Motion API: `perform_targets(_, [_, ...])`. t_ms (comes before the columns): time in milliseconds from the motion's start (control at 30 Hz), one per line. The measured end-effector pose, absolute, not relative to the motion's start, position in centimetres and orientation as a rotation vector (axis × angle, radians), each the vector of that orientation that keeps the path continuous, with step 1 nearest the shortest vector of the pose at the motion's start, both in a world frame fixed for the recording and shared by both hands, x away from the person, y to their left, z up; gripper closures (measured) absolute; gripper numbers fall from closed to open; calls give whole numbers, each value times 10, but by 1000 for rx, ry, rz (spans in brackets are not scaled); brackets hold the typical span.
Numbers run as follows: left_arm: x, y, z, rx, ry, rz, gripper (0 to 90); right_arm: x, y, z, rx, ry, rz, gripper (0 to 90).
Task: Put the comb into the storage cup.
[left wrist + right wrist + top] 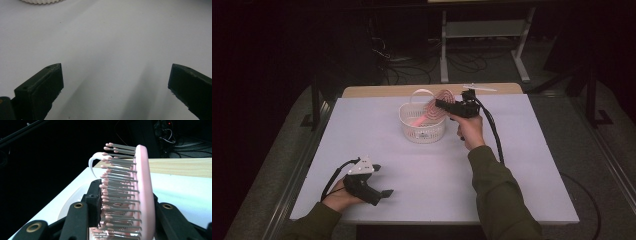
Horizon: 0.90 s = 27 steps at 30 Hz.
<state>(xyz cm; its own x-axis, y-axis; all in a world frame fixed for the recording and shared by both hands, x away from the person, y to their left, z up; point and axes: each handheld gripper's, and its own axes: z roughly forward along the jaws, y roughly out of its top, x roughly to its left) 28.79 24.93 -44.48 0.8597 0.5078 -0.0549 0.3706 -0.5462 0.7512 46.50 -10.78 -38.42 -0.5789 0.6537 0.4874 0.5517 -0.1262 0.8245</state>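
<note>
My right gripper (438, 104) is shut on a pink hairbrush (443, 95) and holds it over a white plastic basket (422, 131) at the table's far middle. The brush's handle end slants down into the basket. In the right gripper view the brush (143, 185) stands between the jaws, bristles to the left, with one pad on the bristles and the other on its back. The basket's white handle (93, 161) curves behind it. My left gripper (383, 180) rests open on the table at the front left. Nothing lies between its jaws (115, 85).
A white board (512, 165) covers the table, with a wooden strip (377, 91) along its far edge. The basket's rim (42, 1) peeks in at the top of the left gripper view. Cables and a metal frame (482, 30) stand on the dark floor beyond.
</note>
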Motion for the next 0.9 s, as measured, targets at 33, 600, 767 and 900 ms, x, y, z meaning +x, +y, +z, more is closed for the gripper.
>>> perform_targets(33, [288,249,-445,2209,633,213,0,465,-108,-384,1393,2017,1818,602])
perform_targets(600, [288,249,-445,2210,632,211,0,463,-115,-380,1386,1985,1732,455])
perform_targets(767, [288,249,-445,2212,632,212,0,462,-119,-379,1375,2001,1707,425])
perform_targets(900, [288,249,-445,2211,632,212,0,460,-120,-376,1352,2014,1664,388])
